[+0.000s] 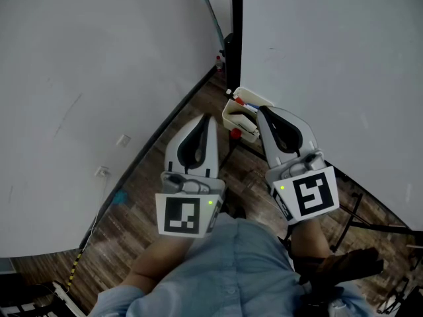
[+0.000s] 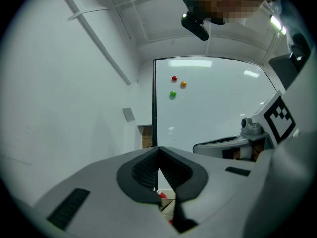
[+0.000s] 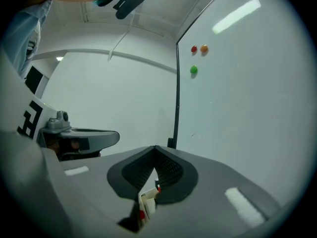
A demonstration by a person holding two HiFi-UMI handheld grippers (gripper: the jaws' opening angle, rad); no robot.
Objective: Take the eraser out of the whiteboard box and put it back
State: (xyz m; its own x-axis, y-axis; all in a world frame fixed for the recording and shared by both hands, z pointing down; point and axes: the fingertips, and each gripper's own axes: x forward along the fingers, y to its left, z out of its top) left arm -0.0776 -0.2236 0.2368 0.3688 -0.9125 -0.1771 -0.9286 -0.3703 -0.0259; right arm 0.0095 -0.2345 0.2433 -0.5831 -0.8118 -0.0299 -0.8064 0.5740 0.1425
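White box [image 1: 232, 122] low on whiteboard [image 1: 330, 58], above wood floor [image 1: 149, 200]. Left tongs [image 1: 205, 120] clenched, empty. Right tongs [image 1: 262, 112] clenched, empty, tips just beside box.

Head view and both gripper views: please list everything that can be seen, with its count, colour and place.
black-framed white whiteboard: one, white, right side.
white plastic box: one, white, by the whiteboard's black frame; red-capped things inside, count unclear.
round magnets: three, red, orange, green, on the whiteboard.
plain wall: one, white, left side.
wooden floor: one, brown, below.
light blue shirt: one, bottom edge.
left gripper: one, grey, jaws shut, empty.
right gripper: one, grey, jaws shut, empty, near the box.
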